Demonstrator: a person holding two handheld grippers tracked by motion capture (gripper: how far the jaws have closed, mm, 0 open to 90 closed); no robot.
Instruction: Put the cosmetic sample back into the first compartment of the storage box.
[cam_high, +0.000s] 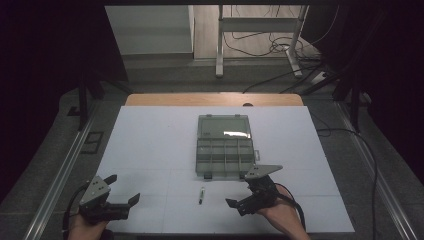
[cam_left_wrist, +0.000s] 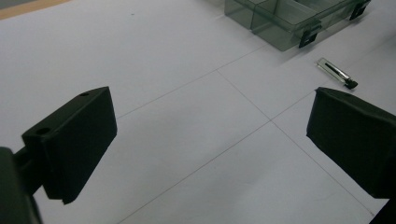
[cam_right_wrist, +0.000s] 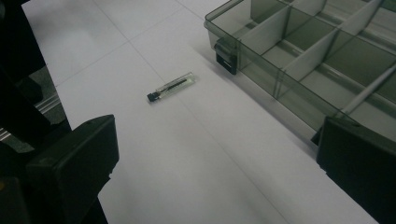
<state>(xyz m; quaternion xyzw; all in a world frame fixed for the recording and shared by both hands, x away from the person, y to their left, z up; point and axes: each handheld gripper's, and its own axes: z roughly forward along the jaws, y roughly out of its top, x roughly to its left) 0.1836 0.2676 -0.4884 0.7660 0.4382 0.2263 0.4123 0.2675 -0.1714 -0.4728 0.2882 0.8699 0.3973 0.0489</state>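
A see-through grey plastic box with little rooms inside (cam_high: 224, 157) sat in the middle of the white table top (cam_high: 150, 150). Its lid (cam_high: 223, 127) was flipped open and lay flat on the far side. The box had rows of small rooms, split by thin walls. From the right gripper view, the rooms that could be seen had nothing in them (cam_right_wrist: 327, 60). Two dark clips (cam_right_wrist: 226, 58) sat on the front wall of the box.

A small, thin, clear tube with a black end (cam_high: 201, 194) lay flat on the white top, just in front of the box and apart from it. In the left gripper view it lay near the box's front corner (cam_left_wrist: 337, 73). In the right gripper view it lay to the left of the box (cam_right_wrist: 170, 87).

The left gripper (cam_high: 121, 191) was held low at the near left corner of the table. Its two black jaws were wide apart and held nothing. The right gripper (cam_high: 241, 189) was held near the front of the box, on the right of the tube. Its jaws were wide apart too, with nothing between them. A hand (cam_high: 282, 215) held it from below.
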